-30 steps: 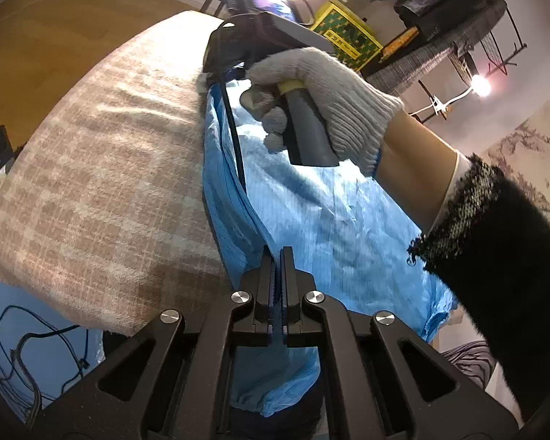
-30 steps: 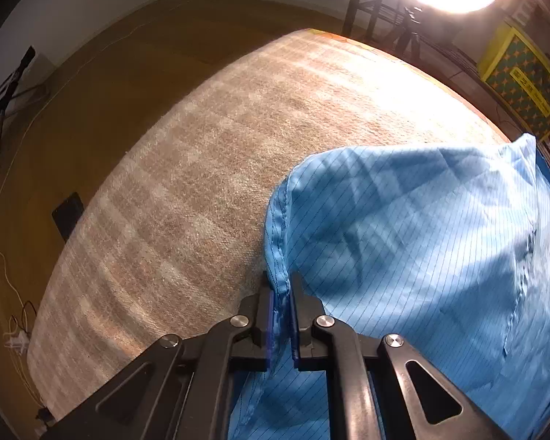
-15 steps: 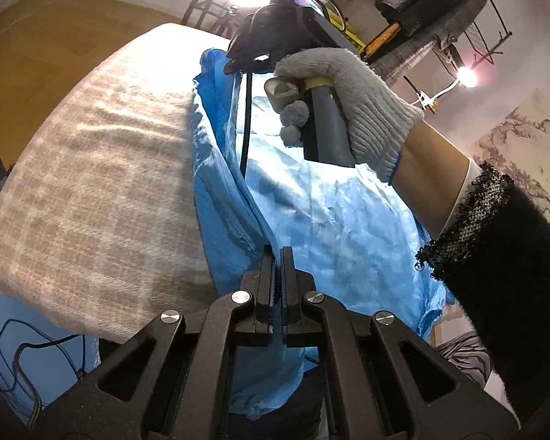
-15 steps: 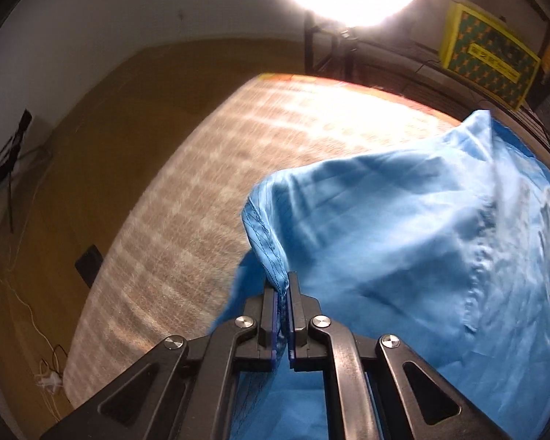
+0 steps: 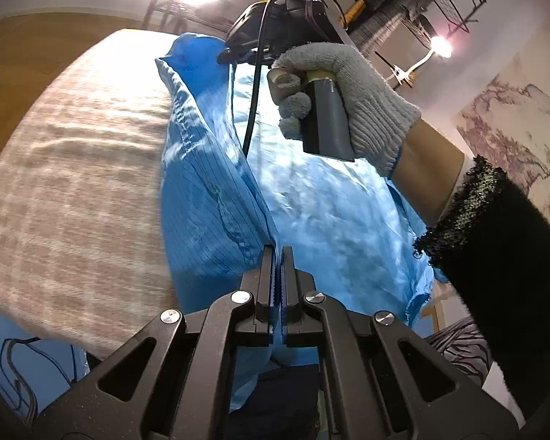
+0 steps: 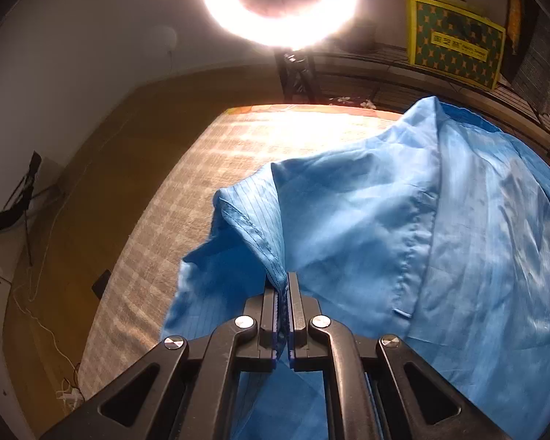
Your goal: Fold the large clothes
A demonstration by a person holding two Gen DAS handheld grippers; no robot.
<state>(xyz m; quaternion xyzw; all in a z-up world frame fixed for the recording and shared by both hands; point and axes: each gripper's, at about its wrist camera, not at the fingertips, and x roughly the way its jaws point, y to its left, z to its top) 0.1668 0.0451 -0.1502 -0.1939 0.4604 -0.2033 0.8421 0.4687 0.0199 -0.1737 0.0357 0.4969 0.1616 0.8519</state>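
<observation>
Only the left wrist view shows the person: a grey knit-gloved right hand point(image 5: 348, 102) wrapped around the handle of the right gripper point(image 5: 275, 29), a bare forearm, and a fuzzy black sleeve point(image 5: 495, 256) filling the right edge. It also takes in a clothes rack point(image 5: 403, 3) with dark garments at the top and a cable point(image 5: 255, 84) hanging from the raised tool. The right wrist view gives instead a glaring ring light point(image 6: 278, 0), a yellow patterned box point(image 6: 454, 40) on a shelf, and the wooden floor point(image 6: 102, 168) beside the bed.

Both views show the blue garment point(image 5: 330, 212), a thin fabric with fine dark lines, lifted off the beige checked blanket point(image 5: 73, 183) and stretched between the two tools. The left gripper point(image 5: 278, 256) has its jaws closed tight on a seamed edge of the cloth. The right gripper's jaws (seen close in its own camera) are likewise pressed together on a stitched hem point(image 6: 253, 231), with the cloth draping away to the right; which part of the garment this is looks unclear through the glare
</observation>
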